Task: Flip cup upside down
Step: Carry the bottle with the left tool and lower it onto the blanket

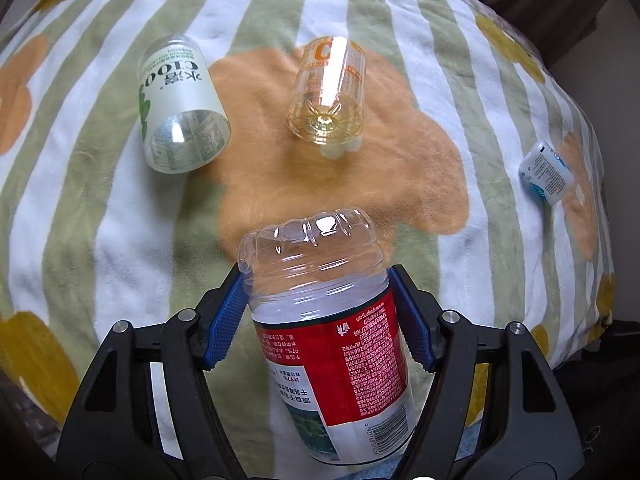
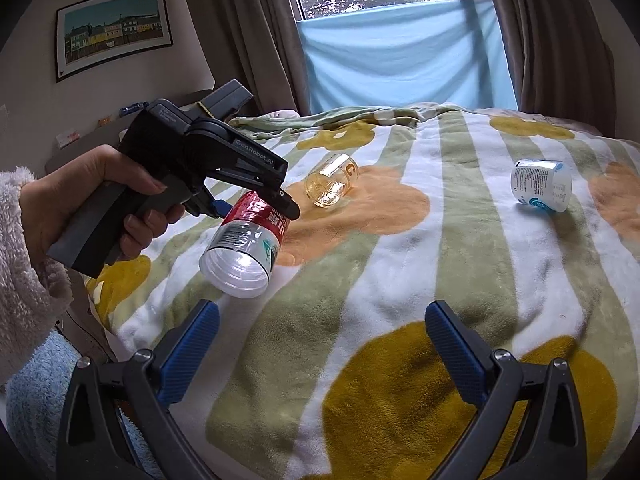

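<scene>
My left claw (image 1: 320, 320) grips the cup (image 1: 332, 340) midair over the bed (image 1: 500, 240); right claw (image 2: 320, 352) gapes empty. Thin plastic may buckle and slip.

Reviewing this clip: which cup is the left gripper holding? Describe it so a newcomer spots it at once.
Start at the striped flower-print blanket. Above its near left part, the left gripper is clamped on a clear cup with a red label, held tilted in the air. The green-label cup, amber cup and blue-label cup lie on the blanket.
</scene>
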Motion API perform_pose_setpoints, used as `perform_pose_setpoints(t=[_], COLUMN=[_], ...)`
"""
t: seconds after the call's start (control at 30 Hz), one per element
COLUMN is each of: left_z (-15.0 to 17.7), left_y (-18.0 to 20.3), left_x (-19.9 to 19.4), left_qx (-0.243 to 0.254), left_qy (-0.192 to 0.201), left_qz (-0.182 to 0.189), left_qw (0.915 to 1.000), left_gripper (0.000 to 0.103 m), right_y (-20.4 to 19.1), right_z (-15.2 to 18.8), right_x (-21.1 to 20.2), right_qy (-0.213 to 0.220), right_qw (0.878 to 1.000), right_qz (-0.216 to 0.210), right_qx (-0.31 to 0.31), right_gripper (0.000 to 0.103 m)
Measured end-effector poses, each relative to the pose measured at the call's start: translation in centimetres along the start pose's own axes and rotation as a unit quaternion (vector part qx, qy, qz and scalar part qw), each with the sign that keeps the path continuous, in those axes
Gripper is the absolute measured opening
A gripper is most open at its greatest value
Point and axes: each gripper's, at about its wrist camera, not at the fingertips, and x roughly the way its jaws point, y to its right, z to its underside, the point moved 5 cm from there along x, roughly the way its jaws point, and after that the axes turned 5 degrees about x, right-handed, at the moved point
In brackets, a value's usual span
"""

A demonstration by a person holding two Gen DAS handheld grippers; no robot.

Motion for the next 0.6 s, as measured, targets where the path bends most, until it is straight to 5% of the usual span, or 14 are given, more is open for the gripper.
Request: perform_pose_setpoints(t=[0.17, 0.37, 0.6], left_z=[-0.5, 0.3, 1.3], left_y=[0.1, -0.3, 0.2], left_x=[-4.2, -5.8, -4.4], left_qx=[0.031, 0.045, 0.073], left_qy=[0.124, 0.234, 0.283], left_qz=[-0.035, -0.052, -0.077], left_qw=[0.9912, 0.9698, 0.9532], left_gripper=[0.067, 0.067, 0.067], right_y=[-0.3, -0.3, -0.7], right_z=[-0.1, -0.1, 0.1], right_x=[-0.1, -0.1, -0.1], right_qy=[0.002, 0.004, 0.004], right_qw=[1.000, 1.000, 0.999], right_qz=[0.005, 0.017, 0.027], right_qx=[-0.009, -0.012, -0.027], right_gripper=[0.103, 0.103, 0.103])
